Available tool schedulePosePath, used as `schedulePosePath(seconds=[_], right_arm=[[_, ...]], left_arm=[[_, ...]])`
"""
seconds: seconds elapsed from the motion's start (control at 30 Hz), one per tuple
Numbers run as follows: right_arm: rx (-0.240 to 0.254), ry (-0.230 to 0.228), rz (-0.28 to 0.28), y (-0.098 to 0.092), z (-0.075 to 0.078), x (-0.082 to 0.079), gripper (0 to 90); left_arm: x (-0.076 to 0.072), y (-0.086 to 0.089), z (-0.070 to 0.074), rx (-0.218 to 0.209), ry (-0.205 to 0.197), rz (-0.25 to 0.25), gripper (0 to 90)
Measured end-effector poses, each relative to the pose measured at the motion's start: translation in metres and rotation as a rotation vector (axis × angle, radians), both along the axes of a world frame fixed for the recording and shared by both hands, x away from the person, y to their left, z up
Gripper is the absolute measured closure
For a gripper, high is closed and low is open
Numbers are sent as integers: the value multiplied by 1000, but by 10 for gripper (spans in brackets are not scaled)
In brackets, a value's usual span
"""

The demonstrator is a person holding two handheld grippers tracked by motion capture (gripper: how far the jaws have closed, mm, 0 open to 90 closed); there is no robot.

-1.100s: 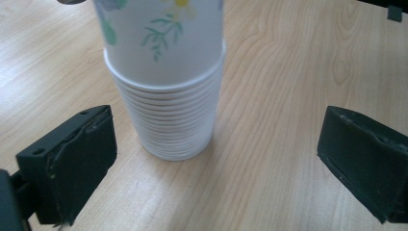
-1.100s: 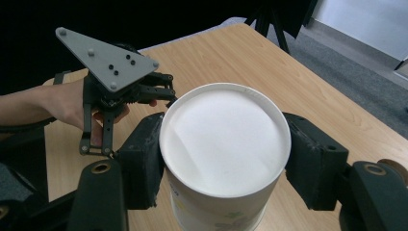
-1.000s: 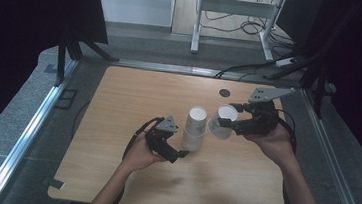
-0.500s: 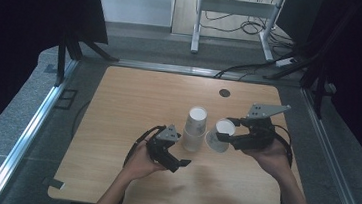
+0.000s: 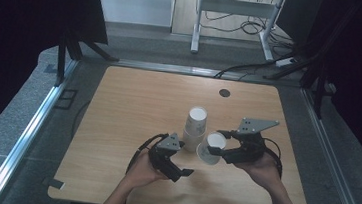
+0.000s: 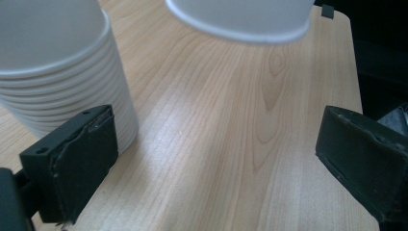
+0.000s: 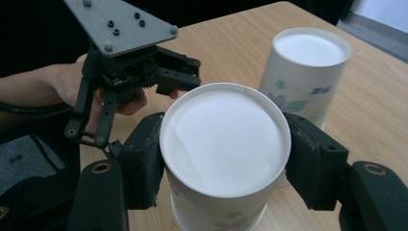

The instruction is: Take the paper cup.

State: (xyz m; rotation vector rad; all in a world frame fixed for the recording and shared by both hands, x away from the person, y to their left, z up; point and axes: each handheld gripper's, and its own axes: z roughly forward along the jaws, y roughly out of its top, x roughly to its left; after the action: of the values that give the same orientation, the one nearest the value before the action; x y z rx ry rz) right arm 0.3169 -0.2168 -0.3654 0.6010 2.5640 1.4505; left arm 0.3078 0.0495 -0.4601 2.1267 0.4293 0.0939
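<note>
White paper cup point(image 7: 225, 159), base-up with its flat bottom showing, sits pinched between the two black pads of the right gripper point(image 5: 225, 151), one pad on each side wall, just above the wooden table point(image 5: 133, 102). Beside it stands an upside-down stack of cups point(image 5: 195, 128), its contents hidden. Left gripper point(image 5: 175, 169) has its jaws spread wide with nothing between them; the stack lies just beyond its left jaw

Your table point(image 5: 133, 107) is pale matt wood grain. The cup point(image 7: 226, 159) and stack point(image 6: 57, 62) are smooth white paper, flower-printed. Your gripper point(image 7: 223, 154) pads point(image 7: 144, 159) are worn matt black; its plate point(image 5: 257, 125) is grey metal.
</note>
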Motion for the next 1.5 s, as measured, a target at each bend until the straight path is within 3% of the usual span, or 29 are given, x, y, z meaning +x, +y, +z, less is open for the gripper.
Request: schedulePosePath(seconds=[0.73,1.5], right_arm=[[7,26,86,29,-22,-13,358],[15,36,101,38,-27,-13,358]], left_arm=[[-5,-11,-9,-53,8,-65,128],[-7,-10,-11,-52,-19,-83,223]])
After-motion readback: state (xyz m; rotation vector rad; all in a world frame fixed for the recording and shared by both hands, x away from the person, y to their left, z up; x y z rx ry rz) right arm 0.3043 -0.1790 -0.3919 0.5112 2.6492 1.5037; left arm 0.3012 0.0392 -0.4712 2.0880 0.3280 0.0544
